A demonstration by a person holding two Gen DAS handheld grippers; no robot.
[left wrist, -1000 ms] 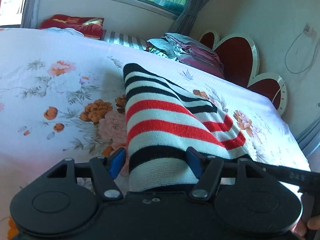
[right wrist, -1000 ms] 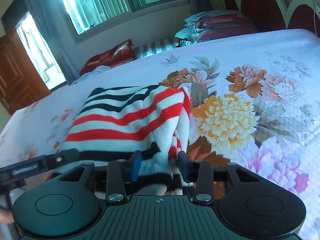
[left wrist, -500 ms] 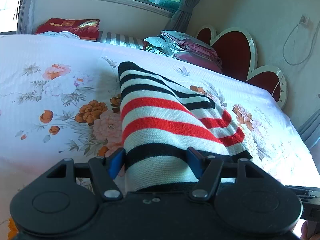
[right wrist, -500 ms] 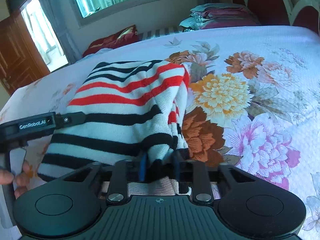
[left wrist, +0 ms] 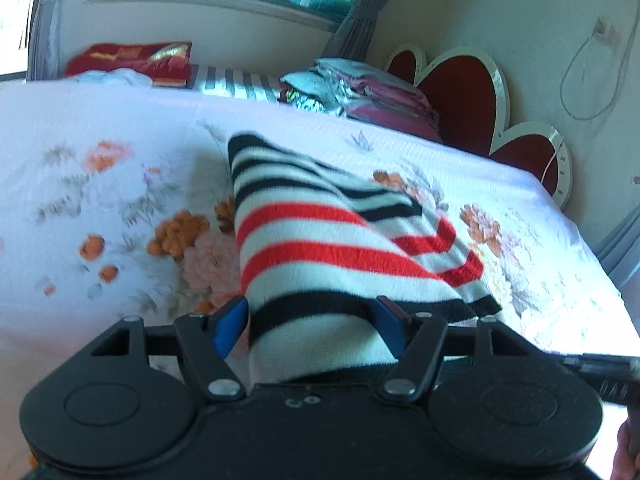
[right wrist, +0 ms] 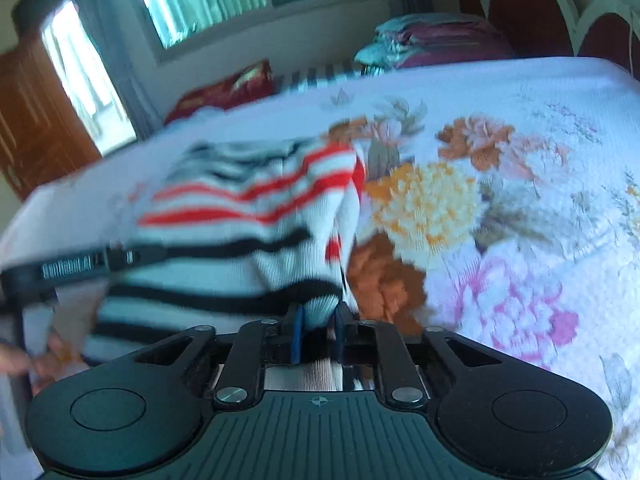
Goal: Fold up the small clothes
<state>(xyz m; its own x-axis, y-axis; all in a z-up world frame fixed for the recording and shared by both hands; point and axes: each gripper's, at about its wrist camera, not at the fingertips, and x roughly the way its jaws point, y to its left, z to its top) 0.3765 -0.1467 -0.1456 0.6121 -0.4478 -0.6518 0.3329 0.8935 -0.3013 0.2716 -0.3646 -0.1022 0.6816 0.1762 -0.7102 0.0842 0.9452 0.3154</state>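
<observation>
A knitted sweater (left wrist: 320, 240) with white, black and red stripes lies on the flowered bedsheet (left wrist: 100, 208), its near hem raised off the bed. My left gripper (left wrist: 310, 316) has the hem's wide left part between its blue pads, jaws fairly wide, holding it up. In the right wrist view the sweater (right wrist: 240, 216) is blurred. There my right gripper (right wrist: 318, 320) is shut narrowly on a bunched bit of the hem's right corner. The left gripper's finger (right wrist: 80, 268) shows at the left of that view.
The bed's heart-shaped red headboard (left wrist: 468, 92) stands at the right. A pile of folded clothes (left wrist: 360, 84) and a red cushion (left wrist: 132, 60) lie at the far edge under the window. A wooden door (right wrist: 32, 120) is at the far left. A person's hand (right wrist: 24, 360) grips the left tool.
My right gripper's jaws have come together onto the bunched corner of the sweater. The hem has risen a little, and both views are now blurred. The left gripper's hold looks the same.
</observation>
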